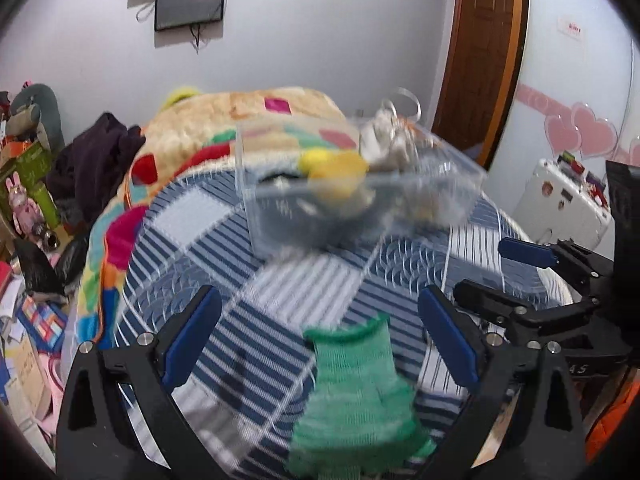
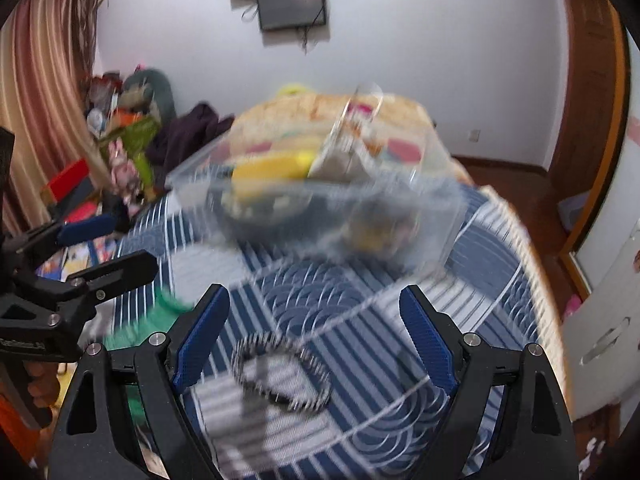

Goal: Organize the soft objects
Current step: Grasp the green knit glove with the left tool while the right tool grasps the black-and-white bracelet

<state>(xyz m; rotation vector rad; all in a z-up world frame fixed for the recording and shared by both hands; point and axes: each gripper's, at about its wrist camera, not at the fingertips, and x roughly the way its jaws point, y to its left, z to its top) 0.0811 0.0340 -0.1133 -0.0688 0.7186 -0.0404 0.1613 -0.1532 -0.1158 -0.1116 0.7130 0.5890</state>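
Note:
A green knitted sock (image 1: 356, 392) lies on the blue striped bedspread (image 1: 192, 224), low between the wide-apart fingers of my left gripper (image 1: 320, 296), which do not touch it. A black-and-white striped sock (image 2: 280, 372) lies on the bed between the fingers of my right gripper (image 2: 314, 294), also open and clear of it. Beyond both stands a clear plastic box (image 1: 280, 224) with a yellow soft thing (image 1: 340, 172) and a grey one (image 1: 384, 140) in it. The right gripper (image 1: 500, 272) shows at the right of the left wrist view. Both views are blurred.
A folded colourful blanket (image 1: 240, 120) and a dark garment (image 1: 96, 152) lie behind the box. Boxes and toys (image 1: 28, 208) crowd the floor left of the bed. A white suitcase (image 1: 560, 196) stands at the right by the wooden door (image 1: 480, 52).

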